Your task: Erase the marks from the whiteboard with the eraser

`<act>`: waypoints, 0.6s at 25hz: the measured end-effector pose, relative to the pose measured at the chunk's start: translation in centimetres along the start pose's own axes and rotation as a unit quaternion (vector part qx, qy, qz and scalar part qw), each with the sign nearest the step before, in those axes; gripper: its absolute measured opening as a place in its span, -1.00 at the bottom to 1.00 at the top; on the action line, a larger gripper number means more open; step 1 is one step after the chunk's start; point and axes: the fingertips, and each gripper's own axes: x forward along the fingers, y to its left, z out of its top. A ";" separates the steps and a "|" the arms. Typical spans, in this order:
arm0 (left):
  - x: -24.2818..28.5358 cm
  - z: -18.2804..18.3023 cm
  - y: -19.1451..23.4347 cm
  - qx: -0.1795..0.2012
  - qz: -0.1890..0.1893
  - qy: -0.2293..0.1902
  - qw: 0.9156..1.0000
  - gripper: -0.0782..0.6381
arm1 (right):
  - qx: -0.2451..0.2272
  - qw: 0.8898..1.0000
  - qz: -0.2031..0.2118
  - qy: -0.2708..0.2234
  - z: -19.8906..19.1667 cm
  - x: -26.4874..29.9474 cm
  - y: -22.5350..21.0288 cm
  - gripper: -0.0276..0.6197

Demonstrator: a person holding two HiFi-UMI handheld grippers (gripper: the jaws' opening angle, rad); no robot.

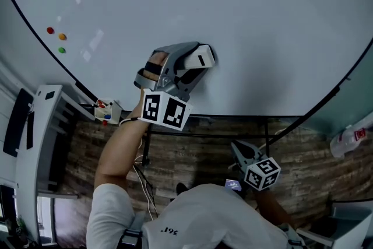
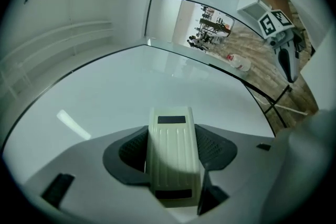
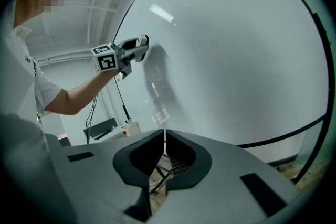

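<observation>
White and glossy, the whiteboard (image 1: 245,3) fills the upper part of the head view, edged by a thin black frame. The left hand-held gripper (image 1: 197,62), smooth grey plastic, pinches the eraser (image 2: 173,150) between its dark meshed pads at the centre of that view, with the eraser's end against the board. The eraser is a cream, ribbed block with black insets. The right hand-held gripper (image 3: 164,145), at the lower right, has its jaws pressed together on nothing. Three small round magnets (image 1: 62,37), red, orange and green, sit at the upper left.

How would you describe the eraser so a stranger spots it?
Find the big whiteboard. Near its middle the left gripper holds a cream, ribbed block: the eraser. Unlike the three round coloured dots further left, it is oblong.
</observation>
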 end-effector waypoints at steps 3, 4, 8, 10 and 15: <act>0.1 2.1 5.1 0.007 0.041 -0.012 0.999 -0.06 | 0.002 1.000 -0.002 -0.003 -0.1 -0.5 -0.1 -0.83; 0.2 2.7 6.8 0.011 0.053 -0.011 0.998 -0.06 | 0.002 1.000 -0.002 -0.003 -0.1 -0.7 -0.1 -0.83; 1.0 4.6 12.8 0.042 0.090 -0.003 0.995 -0.06 | 0.003 1.000 -0.005 -0.005 -0.3 -1.5 -0.6 -0.83; 1.7 4.8 15.1 0.067 0.098 0.006 0.993 -0.06 | 0.004 1.000 -0.006 -0.006 -0.4 -1.8 -0.9 -0.83; 3.3 4.5 17.7 0.105 0.096 0.024 0.990 -0.06 | 0.006 1.000 -0.006 -0.005 -0.6 -2.1 -1.1 -0.83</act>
